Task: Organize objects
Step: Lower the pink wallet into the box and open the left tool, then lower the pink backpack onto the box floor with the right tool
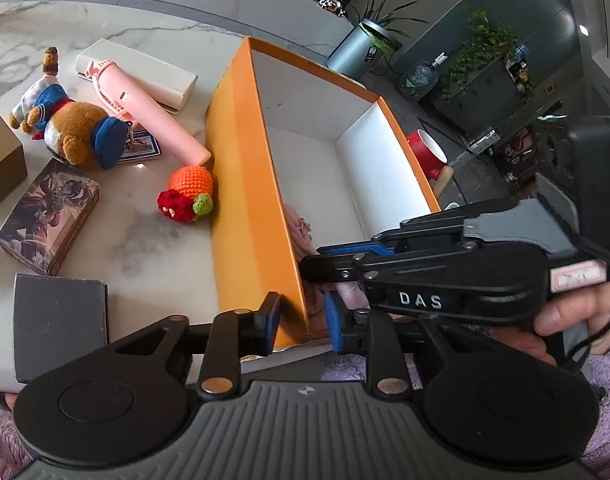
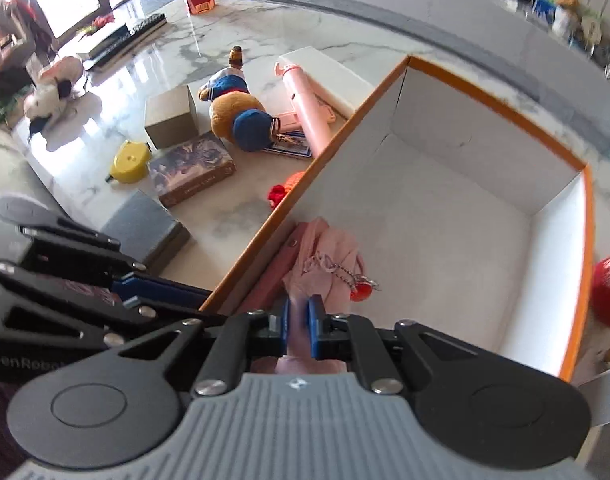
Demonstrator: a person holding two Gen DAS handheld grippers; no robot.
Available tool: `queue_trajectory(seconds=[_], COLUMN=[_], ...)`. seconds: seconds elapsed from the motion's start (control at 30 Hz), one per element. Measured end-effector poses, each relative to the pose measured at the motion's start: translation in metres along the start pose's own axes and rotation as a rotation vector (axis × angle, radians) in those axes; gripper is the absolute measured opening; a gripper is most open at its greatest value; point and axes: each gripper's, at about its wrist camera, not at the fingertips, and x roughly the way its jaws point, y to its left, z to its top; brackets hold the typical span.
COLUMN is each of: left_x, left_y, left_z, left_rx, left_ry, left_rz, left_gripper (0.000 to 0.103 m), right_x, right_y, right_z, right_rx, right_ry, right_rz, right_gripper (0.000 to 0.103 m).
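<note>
1. Marble-look white table (image 1: pixel 153 236) with grey veining, potted plants and dark cabinets in the background, pretty bright room.
2. Our main thing is the big orange box (image 1: pixel 245 184), white inside, open top, sitting on the table to the right of the loose stuff.
3. Inside it, at the near corner, lies a soft pale pink pouch (image 2: pixel 329 256) with a little chain and a red charm on it.
4. Right gripper (image 2: pixel 299 322) reaches into the box and its blue pads are pinched tight on that pink pouch.
5. Left gripper (image 1: pixel 303 320) straddles the box's near wall, one pad on each side, jaws spread and not squeezing it.
6. Outside on the table we've got a teddy bear (image 1: pixel 71 128) in a blue sailor outfit, a pink handheld fan (image 1: pixel 145 108), a crocheted orange toy (image 1: pixel 189 194), a printed card box (image 1: pixel 49 216) and a grey box (image 1: pixel 59 328).
</note>
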Motion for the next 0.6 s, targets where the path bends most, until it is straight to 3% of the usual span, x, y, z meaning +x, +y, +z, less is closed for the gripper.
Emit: queue_trajectory(seconds=[0.03, 0.07, 0.37, 0.47, 0.53, 0.6], left_x=[0.000, 0.000, 0.029, 0.039, 0.042, 0.043], left_y=[0.000, -0.001, -0.025, -0.029, -0.029, -0.029], left_z=[0.002, 0.004, 0.013, 0.015, 0.015, 0.015], left_rx=[0.006, 0.020, 0.240, 0.259, 0.242, 0.239], left_ry=[0.000, -0.001, 0.102, 0.129, 0.143, 0.149], left_rz=[-0.003, 0.007, 0.218, 0.265, 0.260, 0.263], left_gripper=[0.048, 0.049, 0.049, 0.044, 0.035, 0.033], right_x=[0.004, 0.007, 0.010, 0.014, 0.013, 0.011], right_y=[-0.009, -0.017, -0.050, -0.052, -0.053, -0.053], right_z=[0.000, -0.002, -0.021, -0.021, -0.024, -0.026], right_rx=[0.049, 0.104, 0.345, 0.376, 0.388, 0.389], right_ry=[0.010, 0.020, -0.002, -0.014, -0.027, -0.045], right_rz=[0.025, 0.064, 0.245, 0.279, 0.290, 0.288], right_gripper=[0.010, 0.011, 0.015, 0.017, 0.020, 0.022])
